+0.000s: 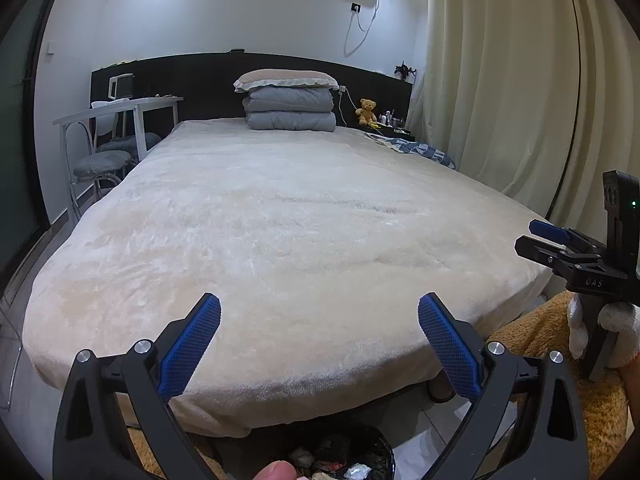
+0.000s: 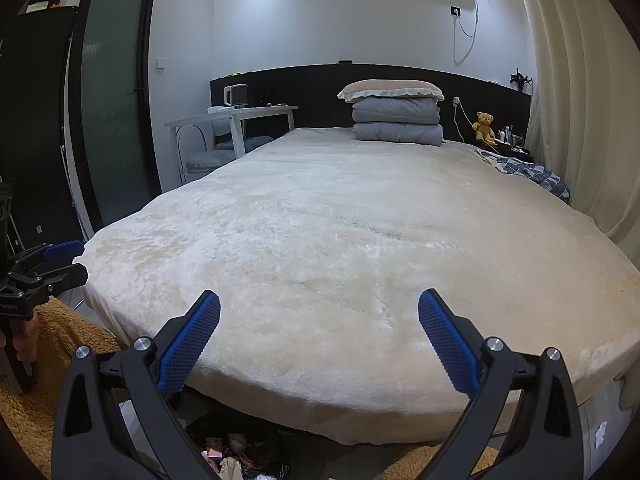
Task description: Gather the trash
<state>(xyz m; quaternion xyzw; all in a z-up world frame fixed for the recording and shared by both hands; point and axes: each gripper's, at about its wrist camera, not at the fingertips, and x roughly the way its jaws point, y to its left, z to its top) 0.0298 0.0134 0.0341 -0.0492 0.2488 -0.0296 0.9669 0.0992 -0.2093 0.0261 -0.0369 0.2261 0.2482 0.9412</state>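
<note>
A bin lined with a black bag (image 1: 344, 452) stands on the floor at the foot of the bed, just below both grippers, and it shows again in the right wrist view as the bin (image 2: 240, 452). Crumpled paper and foil scraps (image 1: 356, 470) lie inside it. My left gripper (image 1: 320, 312) is open above the bin with nothing between its blue pads. My right gripper (image 2: 320, 308) is also open and empty. Each appears in the other's view: the right gripper (image 1: 528, 238) at the right edge, the left gripper (image 2: 80, 260) at the left edge.
A wide bed (image 1: 280, 220) under a cream plush blanket fills the space ahead, with folded grey quilts (image 1: 290, 114) and a pillow at its head. A teddy bear (image 1: 367, 111), a white desk (image 1: 120, 114) with chairs, curtains (image 1: 500, 80) and a brown rug (image 1: 540, 336) surround it.
</note>
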